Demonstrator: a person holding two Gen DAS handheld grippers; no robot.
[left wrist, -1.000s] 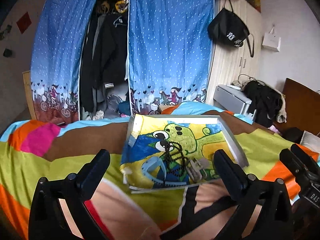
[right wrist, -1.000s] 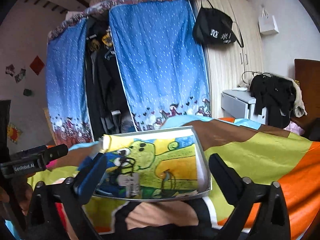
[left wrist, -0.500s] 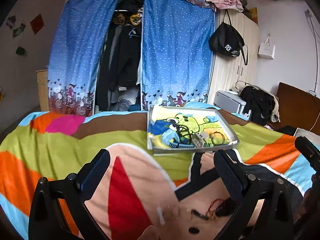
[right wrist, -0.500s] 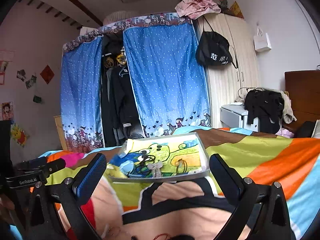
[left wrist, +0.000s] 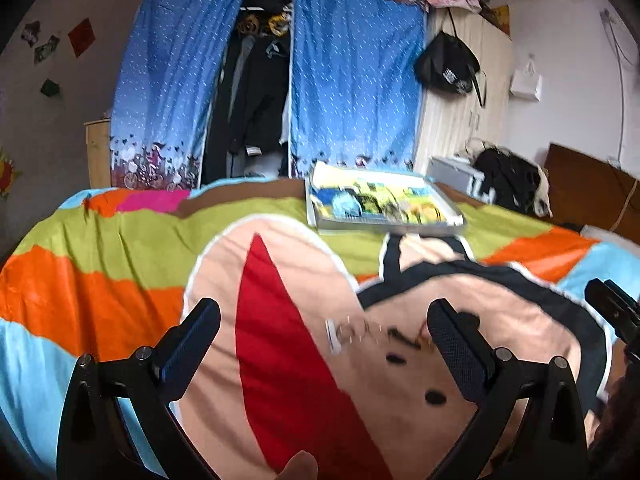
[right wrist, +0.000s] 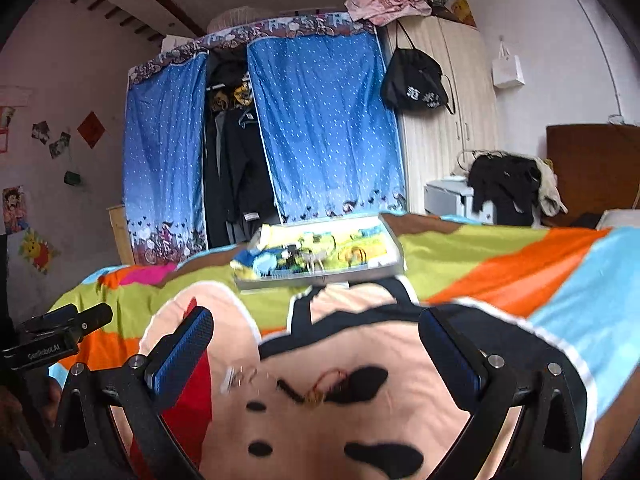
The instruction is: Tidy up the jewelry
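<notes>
colourful bedspread w/ tray at far edge; left gripper & right gripper both spread wide, empty.

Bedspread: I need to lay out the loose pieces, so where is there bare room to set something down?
The orange and green stripes left of the cartoon face lie bare, as do the orange and blue stripes right of the tray. The tray is crowded with jewelry. Small loose pieces lie on the face between the open right gripper.
</notes>
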